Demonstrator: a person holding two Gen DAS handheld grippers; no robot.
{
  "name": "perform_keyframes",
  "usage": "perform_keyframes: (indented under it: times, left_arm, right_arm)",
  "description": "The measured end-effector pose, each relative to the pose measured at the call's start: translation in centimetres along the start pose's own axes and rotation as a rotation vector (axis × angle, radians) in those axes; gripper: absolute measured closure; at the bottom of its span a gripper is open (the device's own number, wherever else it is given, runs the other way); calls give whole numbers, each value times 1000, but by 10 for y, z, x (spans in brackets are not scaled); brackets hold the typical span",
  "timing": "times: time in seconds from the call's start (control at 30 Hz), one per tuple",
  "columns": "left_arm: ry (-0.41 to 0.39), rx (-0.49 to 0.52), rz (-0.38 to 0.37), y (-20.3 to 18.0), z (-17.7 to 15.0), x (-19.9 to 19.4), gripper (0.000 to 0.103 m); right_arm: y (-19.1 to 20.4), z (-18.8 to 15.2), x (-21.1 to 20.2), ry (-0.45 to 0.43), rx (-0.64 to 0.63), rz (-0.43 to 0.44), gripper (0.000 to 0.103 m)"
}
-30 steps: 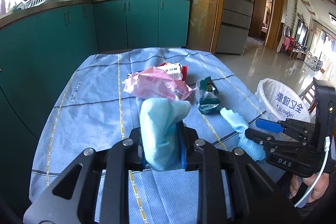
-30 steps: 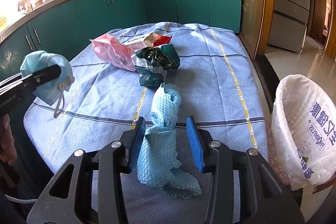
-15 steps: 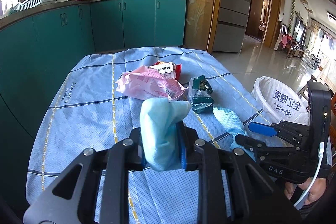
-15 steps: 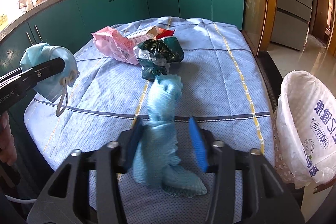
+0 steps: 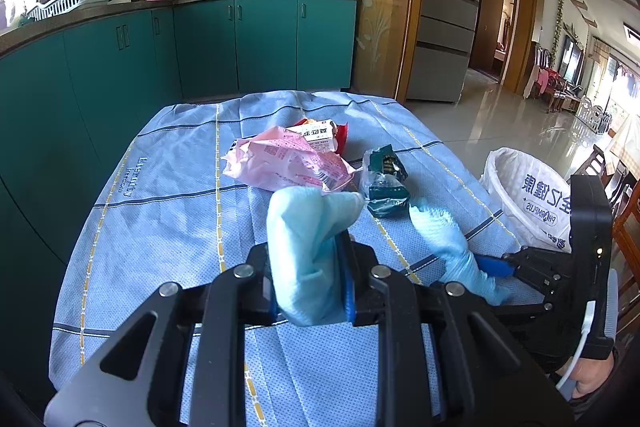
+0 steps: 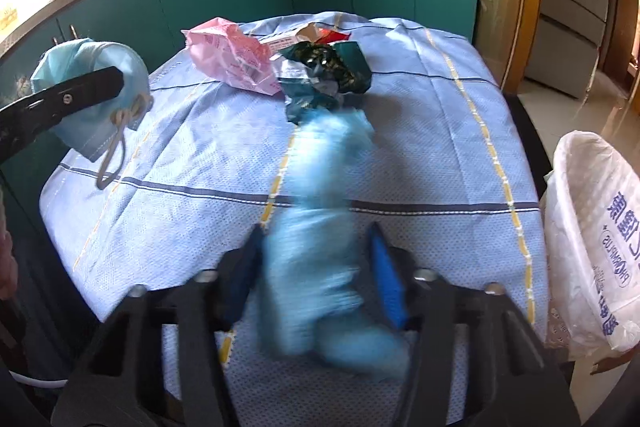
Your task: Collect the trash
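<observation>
Since a second ago the blue mesh cloth (image 6: 320, 227) has come up off the tablecloth (image 6: 440, 155) and stands more upright between the pads of the right gripper (image 6: 316, 283), which have drawn closer to it. Motion blur smears the cloth in the right wrist view, so I cannot tell whether the pads actually press it; a narrow gap seems to show at the right pad. Its lower end is cut off behind the gripper body. The left gripper (image 5: 310, 283) is pinching a folded blue face mask (image 5: 308, 247), held above the table's near left edge, ear loops dangling in the right wrist view. Beyond the cloth's tip lie a green wrapper (image 6: 324, 79), a pink bag (image 6: 232, 59) and a partly hidden carton (image 5: 318, 135). A white-lined bin (image 6: 592, 227) stands beside the table's right edge, partly cropped.
</observation>
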State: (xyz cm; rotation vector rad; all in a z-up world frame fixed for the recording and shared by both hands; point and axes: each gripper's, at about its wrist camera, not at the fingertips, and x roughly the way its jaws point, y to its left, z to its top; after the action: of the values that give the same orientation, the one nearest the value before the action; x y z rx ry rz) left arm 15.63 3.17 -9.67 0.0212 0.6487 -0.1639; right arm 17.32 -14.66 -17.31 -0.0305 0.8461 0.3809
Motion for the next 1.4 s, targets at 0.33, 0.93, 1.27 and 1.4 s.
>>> perform_keyframes:
  times: [0.33, 0.93, 1.27, 1.4]
  left_arm:
    - [-10, -6, 4, 0, 1, -2, 79]
    - [-21, 5, -7, -9, 4, -5, 79]
    - [-2, 1, -1, -9, 2, 1, 79]
    - [-9, 4, -14, -14, 5, 2, 79]
  right_arm:
    - [-10, 6, -20, -55, 25, -12, 65]
    - [-22, 9, -32, -93, 60, 8, 71]
    - [-21, 15, 2, -43, 38, -19, 66]
    - [-17, 13, -12, -75, 14, -34, 74]
